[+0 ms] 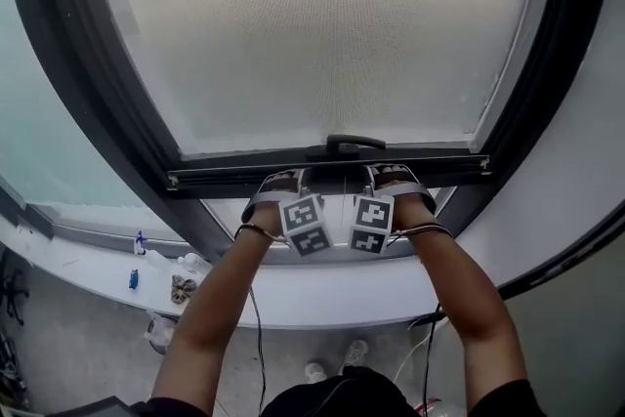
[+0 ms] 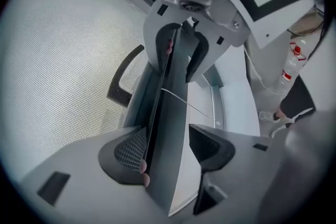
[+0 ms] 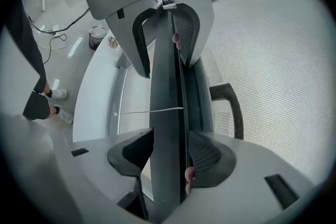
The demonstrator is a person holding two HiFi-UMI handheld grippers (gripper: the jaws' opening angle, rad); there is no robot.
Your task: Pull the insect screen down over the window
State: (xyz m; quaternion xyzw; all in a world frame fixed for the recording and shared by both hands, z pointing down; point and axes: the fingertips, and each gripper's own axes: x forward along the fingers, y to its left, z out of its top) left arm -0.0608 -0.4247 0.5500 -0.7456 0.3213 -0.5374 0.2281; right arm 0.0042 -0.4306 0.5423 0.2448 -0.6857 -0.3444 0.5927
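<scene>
The insect screen [image 1: 322, 24] is covering most of the window. Its dark bottom bar [image 1: 220, 177] is running across low down in the window frame [image 1: 88, 63]. A strip of open window is showing under the bar, above the white sill [image 1: 293, 300].

On the left, the left gripper [image 2: 167, 150] is biting the bottom bar. Its jaws are standing quite wide because the bar is thick. Its pads [image 2: 128, 149] are pressing on the bar's two faces. In the middle, a small black handle [image 1: 344, 145] is sticking out of the bar, and nothing is holding it. Just to the right of the handle, the right gripper [image 3: 169, 157] is biting the same bar in the same way, with wide jaws and its pads pressing on the bar.

The bar is looking hard and stiff, like metal, so I am thinking it is the right place to hold. The net above it is looking thin and soft. It would likely be stretching or tearing if a jaw pinched it, so it is better left alone. The bar is also looking smooth, so the pads may be slipping if the squeeze is weak. The screen is probably light, but it may be tugging back up. Pulling both sides down evenly is likely keeping the bar level, so it is not sticking in the frame.
</scene>
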